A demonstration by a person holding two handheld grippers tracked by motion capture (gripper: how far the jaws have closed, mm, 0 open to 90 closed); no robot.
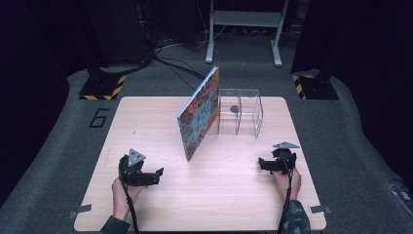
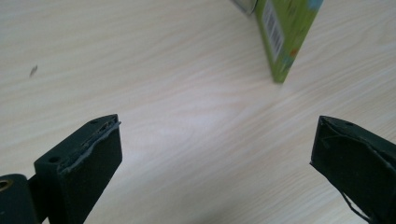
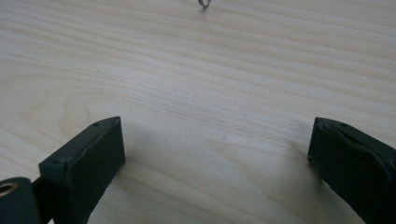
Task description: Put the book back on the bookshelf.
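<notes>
A black "6" on the grey floor [image 1: 99, 118] left of the table [image 1: 146, 117].

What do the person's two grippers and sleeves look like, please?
Both the left gripper and the right gripper are black, two-jawed and hand-held. Each carries a grey three-cornered plate on top and trails a black cable back along the forearm. The jaws are blocky and dark, with worn edges. The sleeves look dark and patterned.

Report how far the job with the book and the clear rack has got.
Done: the book stands on edge, leaning against the clear rack. In hand: nothing; the left claw and right claw are both open, low over the table, apart from the book. Left: the book sits in no slot of the rack, so slotting it in looks undone.
</notes>
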